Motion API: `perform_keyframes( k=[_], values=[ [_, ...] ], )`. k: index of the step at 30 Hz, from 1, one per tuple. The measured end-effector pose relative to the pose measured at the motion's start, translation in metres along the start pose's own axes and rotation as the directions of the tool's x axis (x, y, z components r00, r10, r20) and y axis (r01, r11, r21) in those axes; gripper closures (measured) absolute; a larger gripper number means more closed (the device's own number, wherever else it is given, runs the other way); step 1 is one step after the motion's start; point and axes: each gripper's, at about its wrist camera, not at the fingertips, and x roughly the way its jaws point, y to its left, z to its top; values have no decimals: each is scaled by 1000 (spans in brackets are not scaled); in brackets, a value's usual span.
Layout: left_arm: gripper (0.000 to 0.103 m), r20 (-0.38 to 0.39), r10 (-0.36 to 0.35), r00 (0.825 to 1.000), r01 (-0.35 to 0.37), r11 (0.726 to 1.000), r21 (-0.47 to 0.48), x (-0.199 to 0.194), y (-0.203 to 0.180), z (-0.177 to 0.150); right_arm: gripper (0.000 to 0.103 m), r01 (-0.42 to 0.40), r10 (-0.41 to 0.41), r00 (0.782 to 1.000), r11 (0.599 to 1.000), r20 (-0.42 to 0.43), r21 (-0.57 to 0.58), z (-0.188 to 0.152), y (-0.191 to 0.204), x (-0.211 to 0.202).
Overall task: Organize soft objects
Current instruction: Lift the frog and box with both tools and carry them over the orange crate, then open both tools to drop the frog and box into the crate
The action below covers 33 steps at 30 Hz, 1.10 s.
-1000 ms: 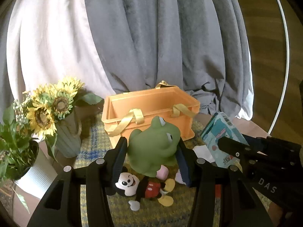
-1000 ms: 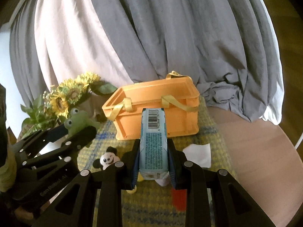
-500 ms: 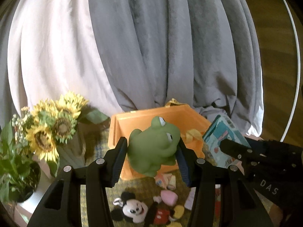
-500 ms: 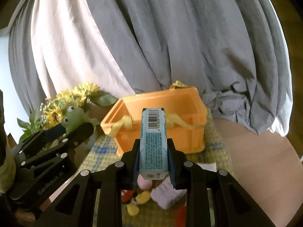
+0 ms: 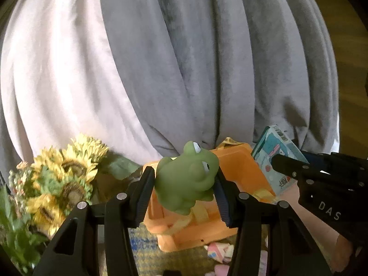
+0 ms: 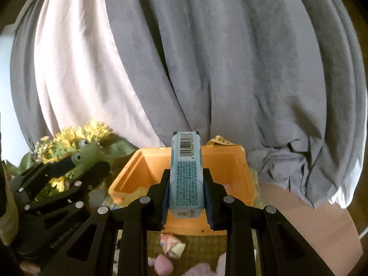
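The green frog toy (image 5: 186, 179) is clamped between the pads of the left gripper (image 5: 184, 195) and is carried clear of the table, in front of and above the orange basket (image 5: 232, 161). It is seen as a smooth, rounded, squeezable figure with 2 bulging eyes, tilted slightly to one side. The pale blue tissue pack (image 6: 186, 172) is clamped edge-on by the right gripper (image 6: 186, 197), barcode end forward, directly over the near wall of the basket (image 6: 230, 161).

The step in hand is judged to be the carry of both items to the basket; neither has been placed yet. The next move is expected to call for each gripper to be brought over the open cavity and lowered before the jaws are parted, with the 2 grippers kept from fouling each other, as they are close together.

Several small pastel soft items (image 6: 171, 248) are left on the woven mat before the basket; their exact kind cannot be told, being blurred. A bunch of sunflowers (image 5: 62, 174) stands to the left, and grey and white drapery (image 6: 207, 69) hangs behind.
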Motion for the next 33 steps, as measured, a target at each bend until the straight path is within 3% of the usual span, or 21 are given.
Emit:
perform_keyframes(
  k=[11,24,26,28,33],
  values=[
    [53,-129,-4,992,6,1000,20,77,1,12,76,26,-26,987,1000,-156,3,19,-22,80],
    [49,-316,-50,948,60,998,24,145,-2,-6,75,12,-12,946,1000,-322,-3,8,-33,142],
    [40,-319,-45,947,55,998,22,147,-2,-8,72,9,-6,940,1000,-341,9,7,-35,146],
    [35,-318,-46,947,53,998,15,147,-2,-10,52,25,-20,941,1000,-339,11,7,-37,147],
    [28,-317,-41,947,42,999,-4,139,3,-14,43,65,-64,949,998,-307,-7,8,-37,139]
  ],
)
